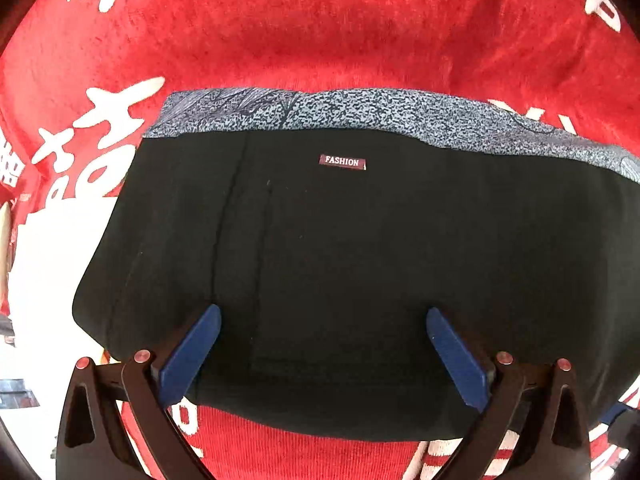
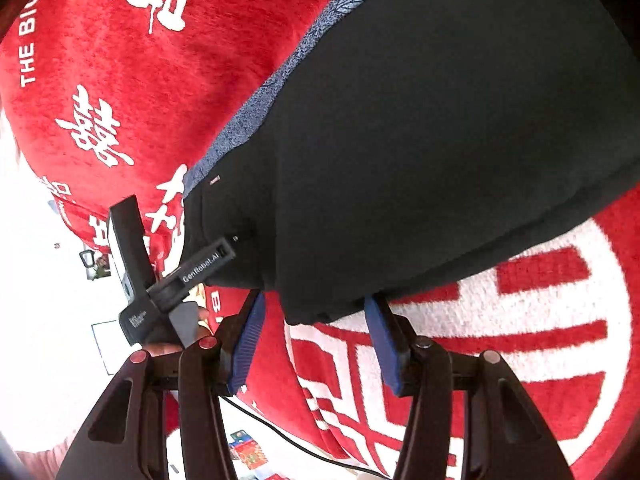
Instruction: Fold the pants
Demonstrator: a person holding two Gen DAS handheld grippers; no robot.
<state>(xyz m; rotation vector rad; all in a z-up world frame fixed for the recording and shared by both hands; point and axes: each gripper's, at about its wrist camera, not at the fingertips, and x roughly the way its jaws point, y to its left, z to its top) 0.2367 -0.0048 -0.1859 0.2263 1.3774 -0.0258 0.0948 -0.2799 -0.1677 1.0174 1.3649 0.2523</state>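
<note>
Black pants, folded into a thick flat bundle, lying on a red blanket printed with white characters. Grey-blue speckled waistband running along the far edge of the bundle, lining side showing. Small dark red label reading FASHION stitched just below that band, nearer the bundle's left end. Long seam down the black cloth left of the label.

Left gripper poised above the near half of the bundle, pointing steeply down, blue pads wide apart, nothing between them; contact with the cloth not clear.

In the right wrist view, the same bundle stretching from the middle up to the top right corner, waistband on its upper left side. Right gripper at the bundle's near corner, blue pads apart, the corner of black cloth just reaching the gap between their tips, not pinched. Left gripper seen again at the left of that view, its black body marked GenRobot.AI, held by a hand partly hidden behind the right tool. Large white round pattern on the blanket below the bundle. White floor past the blanket's left edge, overexposed.
</note>
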